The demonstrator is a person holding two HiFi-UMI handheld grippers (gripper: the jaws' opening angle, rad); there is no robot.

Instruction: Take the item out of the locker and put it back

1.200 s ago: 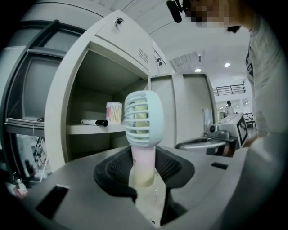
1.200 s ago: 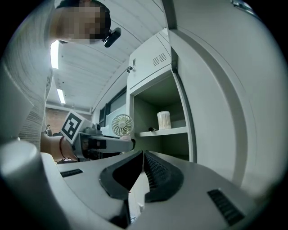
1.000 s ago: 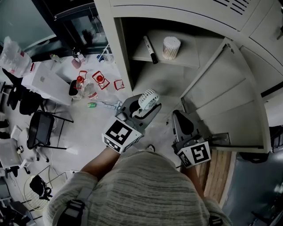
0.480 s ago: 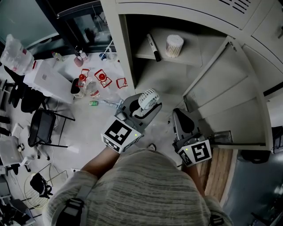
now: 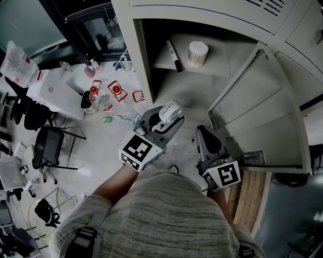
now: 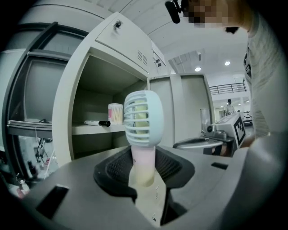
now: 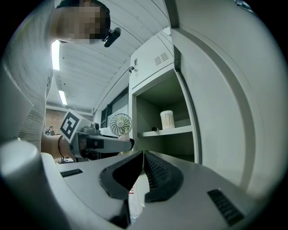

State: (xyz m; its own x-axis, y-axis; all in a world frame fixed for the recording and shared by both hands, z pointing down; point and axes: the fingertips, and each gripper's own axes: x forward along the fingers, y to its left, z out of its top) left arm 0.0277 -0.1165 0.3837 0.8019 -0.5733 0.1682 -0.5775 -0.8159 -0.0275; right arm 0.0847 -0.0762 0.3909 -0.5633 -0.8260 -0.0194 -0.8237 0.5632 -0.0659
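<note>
One handheld fan [image 6: 140, 117], handle clamped in left gripper [image 6: 143, 165], before open locker [image 5: 132, 55]; right gripper [image 7: 143, 170] closed on nothing.

place: workroom, lab or office | signs: metal lockers [image 5: 202, 11], black chairs [image 5: 46, 146], cluttered white table [image 5: 53, 93]

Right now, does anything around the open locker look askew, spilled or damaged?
Nothing stands out. The left gripper holds the fan upright outside the locker; on the shelf the marker lies flat, the swab jar upright.
</note>
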